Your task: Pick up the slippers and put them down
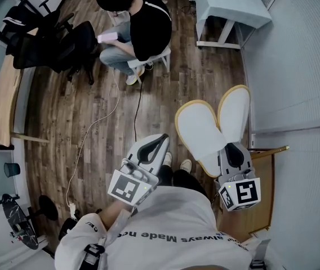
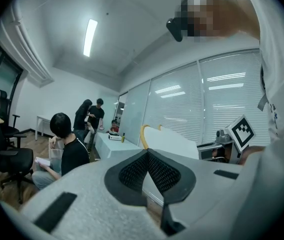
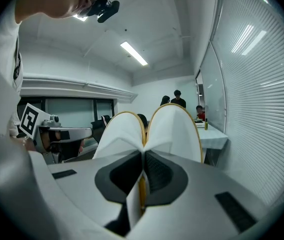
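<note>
Head view: the slippers [image 1: 205, 128] are already picked up. Both are pinched together at their near ends by the right tool [image 1: 231, 149], and they are held in the air above the wooden floor [image 1: 92, 122], close to the blinds on the right. Their far ends are fanned apart into a V. The pick-up is judged done; the putting down is not yet done, since no part of either slipper is seen resting on anything. In the right gripper view the jaws are seen pressed onto the slippers, with a yellow-edged sole squeezed between the pads.

The right tool is carried in front of the person's body, on the right, and is pointed away and slightly downward. The left tool [image 1: 159, 142] is held beside it on the left, apart from the slippers and roughly level. Its jaws are pressed together at the tips, and nothing is gripped between them.
</note>
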A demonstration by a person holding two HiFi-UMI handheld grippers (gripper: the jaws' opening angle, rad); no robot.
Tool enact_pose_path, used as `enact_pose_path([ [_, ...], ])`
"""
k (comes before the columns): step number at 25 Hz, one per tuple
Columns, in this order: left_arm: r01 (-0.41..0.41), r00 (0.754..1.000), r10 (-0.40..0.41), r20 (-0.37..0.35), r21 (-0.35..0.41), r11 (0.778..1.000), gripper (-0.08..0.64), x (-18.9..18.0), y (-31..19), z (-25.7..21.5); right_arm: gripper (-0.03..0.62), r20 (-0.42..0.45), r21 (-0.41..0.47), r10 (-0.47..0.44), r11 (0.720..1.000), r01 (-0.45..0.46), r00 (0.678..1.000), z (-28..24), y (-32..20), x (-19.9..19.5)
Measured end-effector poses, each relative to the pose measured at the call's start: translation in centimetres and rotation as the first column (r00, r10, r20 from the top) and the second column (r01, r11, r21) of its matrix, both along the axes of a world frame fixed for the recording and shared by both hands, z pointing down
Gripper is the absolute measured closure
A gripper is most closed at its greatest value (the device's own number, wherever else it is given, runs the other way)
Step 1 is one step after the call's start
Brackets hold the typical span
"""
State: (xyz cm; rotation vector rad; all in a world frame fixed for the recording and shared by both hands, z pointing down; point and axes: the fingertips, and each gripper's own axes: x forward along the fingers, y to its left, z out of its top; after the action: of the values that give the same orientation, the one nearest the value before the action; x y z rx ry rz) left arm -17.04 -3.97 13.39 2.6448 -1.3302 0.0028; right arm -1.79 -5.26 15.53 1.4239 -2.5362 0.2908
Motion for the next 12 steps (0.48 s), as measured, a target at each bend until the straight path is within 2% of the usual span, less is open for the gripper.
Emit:
enact_pose_path([
  [12, -0.026, 0.999, 0.027, 0.022, -0.035, 0.999, 0.549, 0.7, -0.3, 3.5, 0.571, -0.010, -0.055, 0.001, 0.998, -0.001, 1.000, 3.5, 0.4, -0.1],
])
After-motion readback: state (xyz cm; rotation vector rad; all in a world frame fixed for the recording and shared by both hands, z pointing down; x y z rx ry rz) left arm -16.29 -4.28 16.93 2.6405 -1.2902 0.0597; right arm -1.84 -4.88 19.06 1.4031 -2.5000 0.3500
